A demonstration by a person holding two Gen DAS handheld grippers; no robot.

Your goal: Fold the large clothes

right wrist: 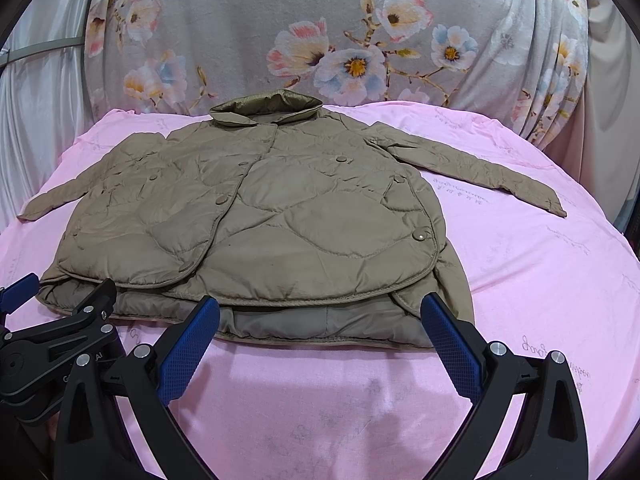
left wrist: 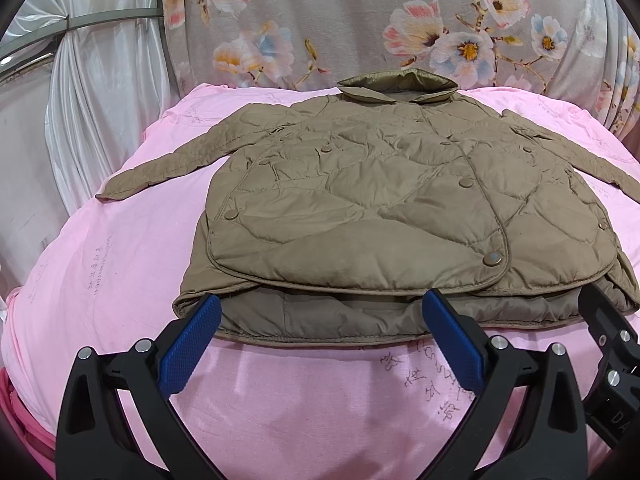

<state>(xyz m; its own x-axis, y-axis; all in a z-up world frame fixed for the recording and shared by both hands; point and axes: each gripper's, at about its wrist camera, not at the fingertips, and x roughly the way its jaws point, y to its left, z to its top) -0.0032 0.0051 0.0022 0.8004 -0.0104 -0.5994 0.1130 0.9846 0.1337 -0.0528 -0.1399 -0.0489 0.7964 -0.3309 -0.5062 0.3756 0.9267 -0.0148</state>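
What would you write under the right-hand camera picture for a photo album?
Open right gripper poised at the hem of a brown quilted jacket spread on a pink sheet.

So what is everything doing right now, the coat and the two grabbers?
Jacket: spread flat, front up, snapped shut, unfolded.
Sleeves: stretched out sideways.
Collar: standing up.
Left gripper: open at the hem, holding nothing.
Right gripper: open at the hem, holding nothing.
Pink sheet: spread under the jacket.
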